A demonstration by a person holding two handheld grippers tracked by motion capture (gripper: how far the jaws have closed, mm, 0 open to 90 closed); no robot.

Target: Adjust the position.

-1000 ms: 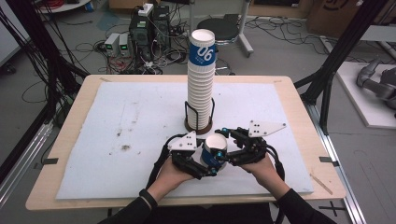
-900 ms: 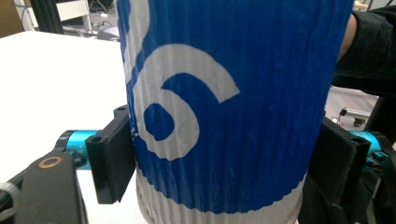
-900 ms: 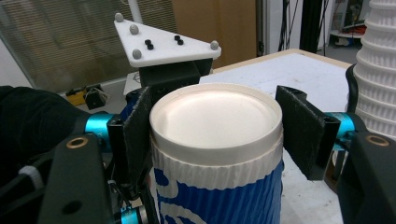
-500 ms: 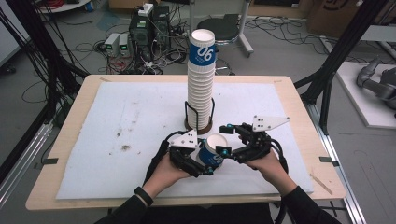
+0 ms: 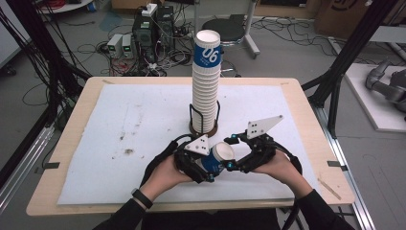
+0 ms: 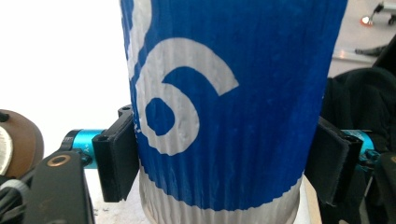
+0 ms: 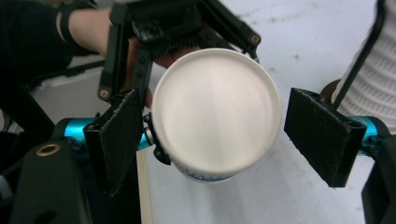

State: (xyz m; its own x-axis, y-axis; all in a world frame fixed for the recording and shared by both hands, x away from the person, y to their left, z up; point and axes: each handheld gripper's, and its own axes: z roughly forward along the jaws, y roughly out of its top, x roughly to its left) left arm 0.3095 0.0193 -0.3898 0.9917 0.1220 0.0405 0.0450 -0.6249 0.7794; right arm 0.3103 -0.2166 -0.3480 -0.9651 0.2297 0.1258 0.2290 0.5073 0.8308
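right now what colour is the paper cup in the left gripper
Blue with a white numeral and white base; the paper cup shows best in the left gripper view.

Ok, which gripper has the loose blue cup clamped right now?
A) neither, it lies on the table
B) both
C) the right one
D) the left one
D: the left gripper presses both pads on the blue cup, while the right gripper has just been opening, with gaps between its pads and the rim.

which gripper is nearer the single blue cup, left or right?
Left. The left gripper is clamped on the blue cup, its jaws just closing in. The right gripper faces the cup's rim, jaws just opening, pads off it.
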